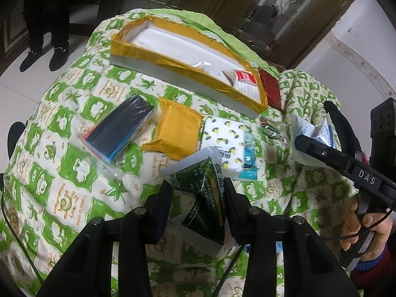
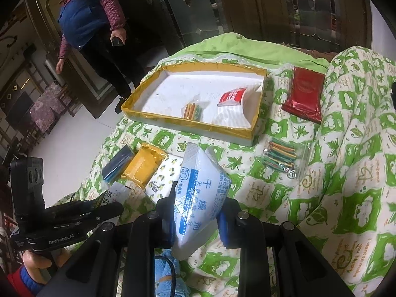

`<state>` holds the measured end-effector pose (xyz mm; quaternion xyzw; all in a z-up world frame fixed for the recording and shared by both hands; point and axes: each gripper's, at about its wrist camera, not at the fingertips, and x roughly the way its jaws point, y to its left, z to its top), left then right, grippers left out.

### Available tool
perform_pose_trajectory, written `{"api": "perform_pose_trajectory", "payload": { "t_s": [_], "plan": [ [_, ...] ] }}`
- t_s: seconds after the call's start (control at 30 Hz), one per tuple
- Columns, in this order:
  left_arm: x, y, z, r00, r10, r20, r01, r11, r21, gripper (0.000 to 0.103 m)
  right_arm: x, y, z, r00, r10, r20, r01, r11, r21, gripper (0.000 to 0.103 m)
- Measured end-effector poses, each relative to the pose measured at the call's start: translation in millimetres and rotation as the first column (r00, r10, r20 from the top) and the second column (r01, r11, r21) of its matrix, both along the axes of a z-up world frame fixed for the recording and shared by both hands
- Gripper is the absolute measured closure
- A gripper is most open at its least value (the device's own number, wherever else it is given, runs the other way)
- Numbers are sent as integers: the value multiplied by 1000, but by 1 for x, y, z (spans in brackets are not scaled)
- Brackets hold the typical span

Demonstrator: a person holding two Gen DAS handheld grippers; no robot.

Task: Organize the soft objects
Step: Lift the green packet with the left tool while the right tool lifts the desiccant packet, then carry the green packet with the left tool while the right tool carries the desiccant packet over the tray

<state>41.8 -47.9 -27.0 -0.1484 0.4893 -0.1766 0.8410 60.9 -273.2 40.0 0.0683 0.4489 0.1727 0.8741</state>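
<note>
- We hold both grippers tilted down over the green quilt (image 1: 74, 173), side by side, each with a hand on its handle: the right hand (image 1: 366, 232) shows at the right edge of the left view.
- Our left gripper (image 1: 198, 210) pinches a green pack (image 1: 198, 185); the pack sits between the pads, its far end sticking out past the fingertips.
- Our right gripper (image 2: 195, 220) clamps a white sachet (image 2: 200, 185) with blue print; the pads press its near half, and the far corner rises beyond the fingers.
- The tray (image 2: 255, 126) lies far ahead, its yellow rim open upward; inside are a red-and-white pouch (image 2: 232, 99) and a small bag of sticks (image 2: 193, 110), with bare floor to the left.
- Between us and the tray lie a dark pack (image 1: 118, 128), a yellow pack (image 1: 175, 128) and a printed tissue pack (image 1: 225, 133), touching in a row.
- Right of the tray lie a red pack (image 2: 304, 96) and another stick bag (image 2: 282, 159), well apart.
</note>
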Motion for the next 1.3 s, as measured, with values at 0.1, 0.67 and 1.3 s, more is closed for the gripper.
{"api": "perform_pose_trajectory", "payload": {
  "t_s": [0.1, 0.67, 1.3],
  "plan": [
    [5, -3, 5, 1000, -13, 4, 13, 1000, 11, 64, 2, 0, 2, 1000, 1, 1, -1, 1000, -1, 75],
    [33, -25, 9, 997, -79, -7, 79, 997, -2, 64, 14, -3, -10, 999, -13, -30, 13, 1000, -12, 75],
    [84, -24, 22, 995, -97, 8, 97, 995, 8, 64, 73, 4, 18, 1000, 4, -7, -5, 1000, -22, 75]
  ]
}}
